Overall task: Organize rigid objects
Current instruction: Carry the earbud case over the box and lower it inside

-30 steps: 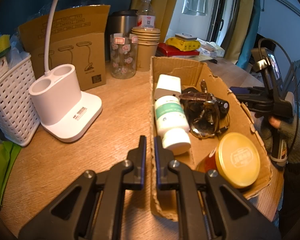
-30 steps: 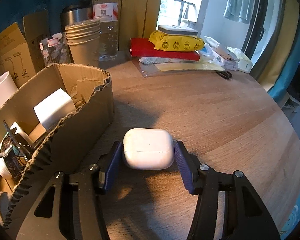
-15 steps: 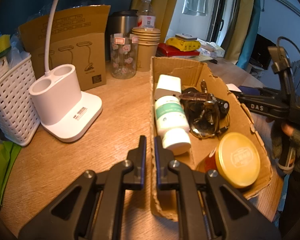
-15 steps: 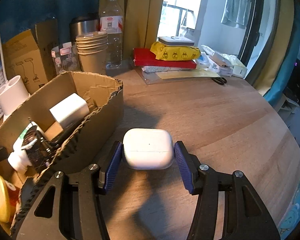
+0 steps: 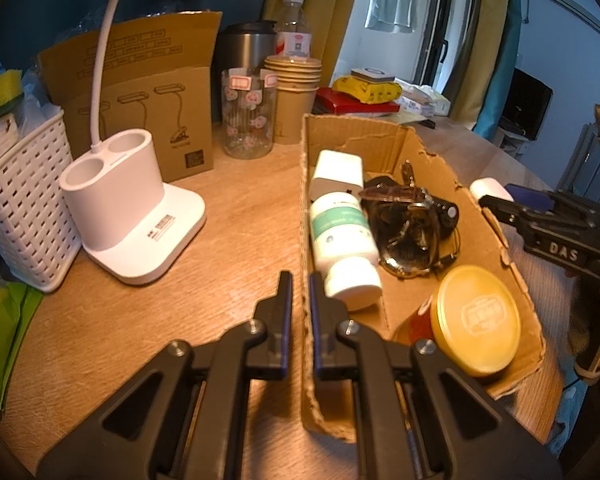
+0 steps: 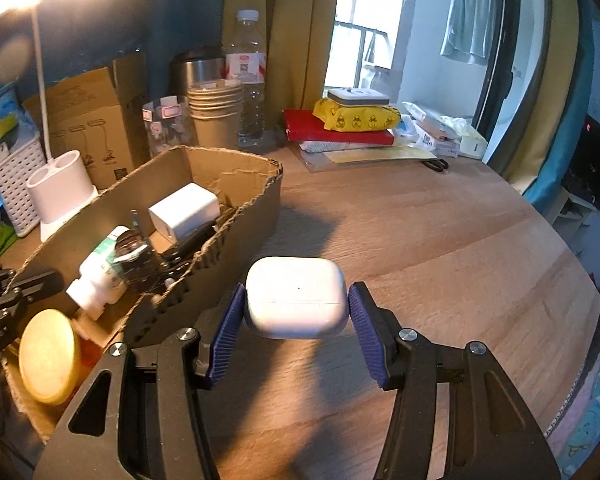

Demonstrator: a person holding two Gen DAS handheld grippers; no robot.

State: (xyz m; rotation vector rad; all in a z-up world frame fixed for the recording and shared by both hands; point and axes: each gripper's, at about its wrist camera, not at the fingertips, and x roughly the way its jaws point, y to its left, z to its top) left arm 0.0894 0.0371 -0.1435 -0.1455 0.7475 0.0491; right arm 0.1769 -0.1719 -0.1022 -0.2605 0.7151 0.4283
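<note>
Earbud case (image 6: pixel 296 298) sits clamped crosswise between the right gripper's (image 6: pixel 296 320) blue pads, raised over the table, with the cardboard box (image 6: pixel 236 216) just to its left; the left gripper (image 5: pixel 300 312) pinches the box's near-left wall.

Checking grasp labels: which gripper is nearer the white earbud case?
Right. The right gripper grips the white earbud case between its pads. The left gripper is shut at the cardboard box's opposite wall.
</note>
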